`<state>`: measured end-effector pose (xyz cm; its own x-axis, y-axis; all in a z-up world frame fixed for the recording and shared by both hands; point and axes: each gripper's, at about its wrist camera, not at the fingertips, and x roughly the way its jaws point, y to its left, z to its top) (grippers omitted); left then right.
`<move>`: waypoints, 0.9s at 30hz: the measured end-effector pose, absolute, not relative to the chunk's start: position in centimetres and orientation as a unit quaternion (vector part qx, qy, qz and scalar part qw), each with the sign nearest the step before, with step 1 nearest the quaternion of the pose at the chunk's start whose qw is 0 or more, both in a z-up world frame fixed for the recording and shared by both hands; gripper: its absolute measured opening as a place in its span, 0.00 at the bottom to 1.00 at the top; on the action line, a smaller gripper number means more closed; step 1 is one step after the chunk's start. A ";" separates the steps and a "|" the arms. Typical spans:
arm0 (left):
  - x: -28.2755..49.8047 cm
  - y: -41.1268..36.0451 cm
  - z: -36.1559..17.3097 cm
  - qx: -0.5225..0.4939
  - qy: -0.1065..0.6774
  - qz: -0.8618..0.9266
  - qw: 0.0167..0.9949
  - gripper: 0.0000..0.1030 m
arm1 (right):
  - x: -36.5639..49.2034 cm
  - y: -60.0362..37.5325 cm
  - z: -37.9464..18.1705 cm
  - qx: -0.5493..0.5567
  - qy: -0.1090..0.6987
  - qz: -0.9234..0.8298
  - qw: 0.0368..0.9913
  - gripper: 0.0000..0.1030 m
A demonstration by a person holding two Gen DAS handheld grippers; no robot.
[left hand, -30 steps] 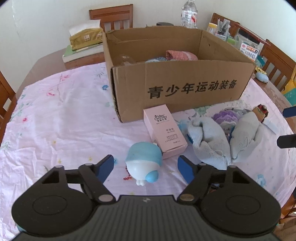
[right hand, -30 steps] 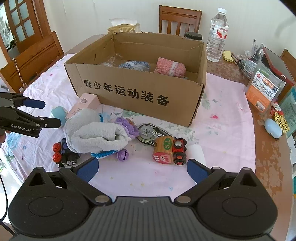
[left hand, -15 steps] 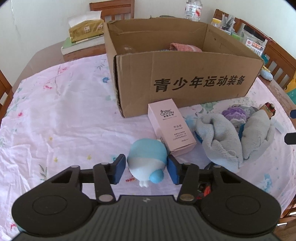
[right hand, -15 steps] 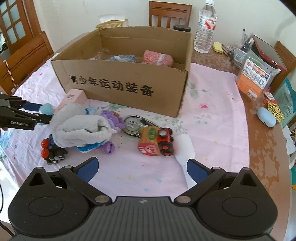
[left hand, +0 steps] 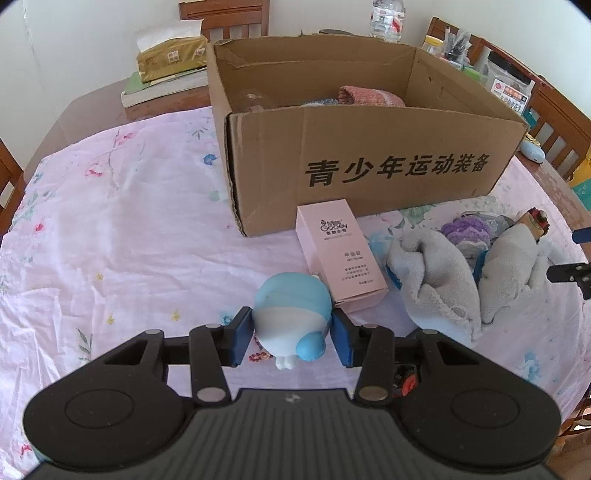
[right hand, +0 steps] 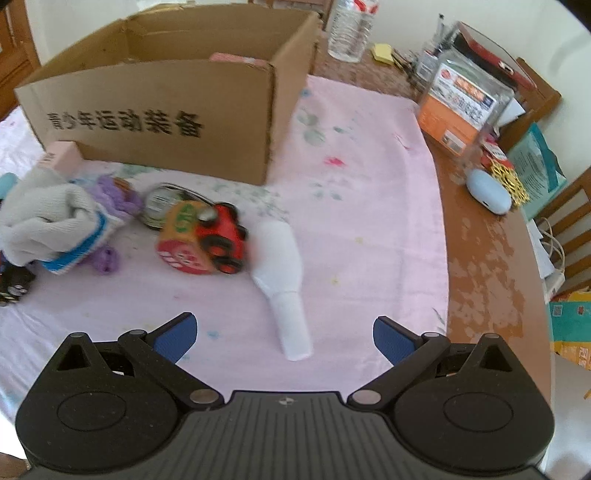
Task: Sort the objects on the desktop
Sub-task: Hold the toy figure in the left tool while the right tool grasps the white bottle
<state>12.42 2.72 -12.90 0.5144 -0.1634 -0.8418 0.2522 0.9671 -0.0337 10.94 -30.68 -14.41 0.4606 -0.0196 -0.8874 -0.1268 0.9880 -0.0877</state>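
My left gripper point(left hand: 291, 334) is shut on a round blue and white toy point(left hand: 291, 306), its blue pads pressed on both sides, low over the pink flowered tablecloth point(left hand: 110, 240). A pink carton point(left hand: 340, 254) lies just behind the toy, and beyond that stands the open cardboard box point(left hand: 369, 147) holding knitted items. My right gripper point(right hand: 284, 336) is open over the near end of a white sock point(right hand: 280, 266), gripping nothing. Left of the sock lie a red and orange toy train point(right hand: 207, 240), a round tin point(right hand: 162, 203), a purple knit piece point(right hand: 114, 195) and a grey towel point(right hand: 40, 218).
A tissue box point(left hand: 170, 59) on books sits at the back left. At the right, on bare wood, are a water bottle point(right hand: 351, 29), an orange packet point(right hand: 461, 107) and a pale blue case point(right hand: 487, 192). Wooden chairs ring the table, whose edge runs close on the right.
The left jaws closed from wide apart onto the blue and white toy. The right gripper sank and shifted right, from over the toy train to over the white sock.
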 end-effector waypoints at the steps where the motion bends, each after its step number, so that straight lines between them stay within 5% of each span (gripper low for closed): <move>1: 12.4 2.7 -12.8 0.047 0.478 -0.120 0.869 0.43 | 11.1 -31.0 -14.6 -0.070 0.520 0.028 0.851 1.00; 27: 12.9 2.3 -12.3 0.045 0.488 -0.113 0.864 0.43 | 16.2 -36.4 -15.4 -0.086 0.507 -0.014 0.857 1.00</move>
